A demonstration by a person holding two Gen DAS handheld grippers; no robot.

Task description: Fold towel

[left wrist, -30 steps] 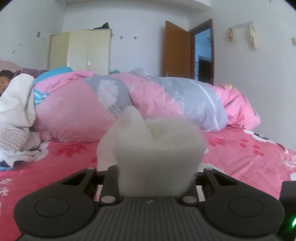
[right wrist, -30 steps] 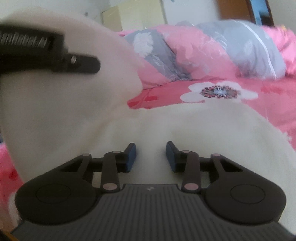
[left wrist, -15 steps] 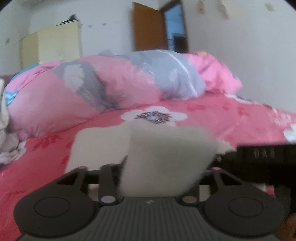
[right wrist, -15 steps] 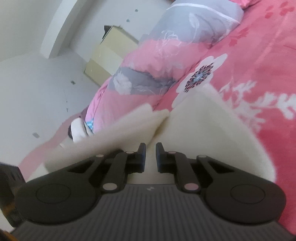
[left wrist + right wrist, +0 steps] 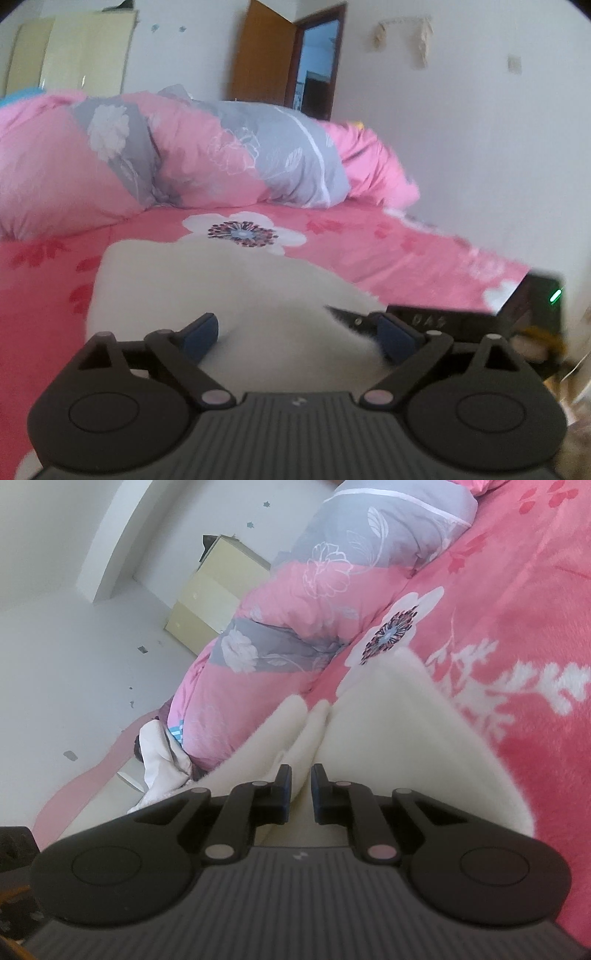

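Left gripper (image 5: 301, 334) jaws opening, wide over towel (image 5: 229, 295); right gripper (image 5: 301, 788) pinching towel fold, crease running away.

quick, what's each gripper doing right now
Left gripper: jaws opening, pads clear of the white towel.
Right gripper: shut on the towel's fold.

Pink floral bed (image 5: 388, 243): white towel (image 5: 229, 288), rolled quilt (image 5: 177, 155) behind.

The towel (image 5: 229, 295) lies on the bed (image 5: 388, 251), just before the quilt (image 5: 207, 155) heaped along the bed's far side. Behind the quilt stand the wardrobe (image 5: 74, 55) to the left and the door (image 5: 262, 51) to the right.
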